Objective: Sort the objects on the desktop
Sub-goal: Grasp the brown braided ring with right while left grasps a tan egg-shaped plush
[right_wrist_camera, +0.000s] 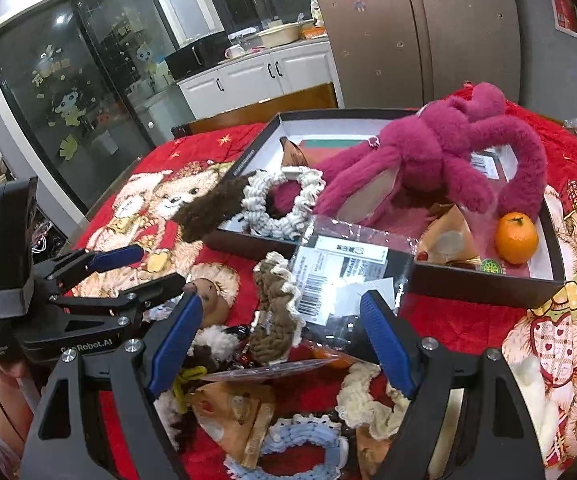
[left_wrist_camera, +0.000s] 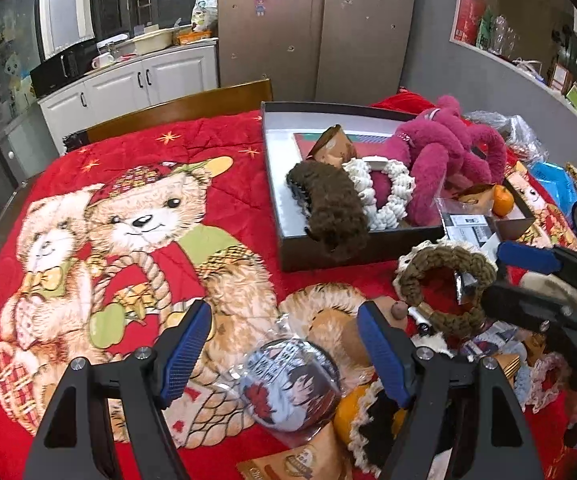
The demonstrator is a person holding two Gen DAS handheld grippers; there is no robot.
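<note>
The brown-and-cream scrunchie (right_wrist_camera: 276, 312) lies on the red bear blanket (left_wrist_camera: 216, 208), just in front of the black box (left_wrist_camera: 352, 244), with a plastic sleeve (right_wrist_camera: 348, 272) touching its side. Our right gripper (right_wrist_camera: 284, 344) hangs above it, fingers apart and empty; our left gripper (left_wrist_camera: 284, 356) is likewise spread. We judge closing here could snag the sleeve or neighbouring scrunchies.

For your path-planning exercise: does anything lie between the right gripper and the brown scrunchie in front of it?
Nothing visible does. The right gripper is open, and the brown scrunchie lies uncovered between its fingers. A clear packet lies beside it, towards the box.
</note>
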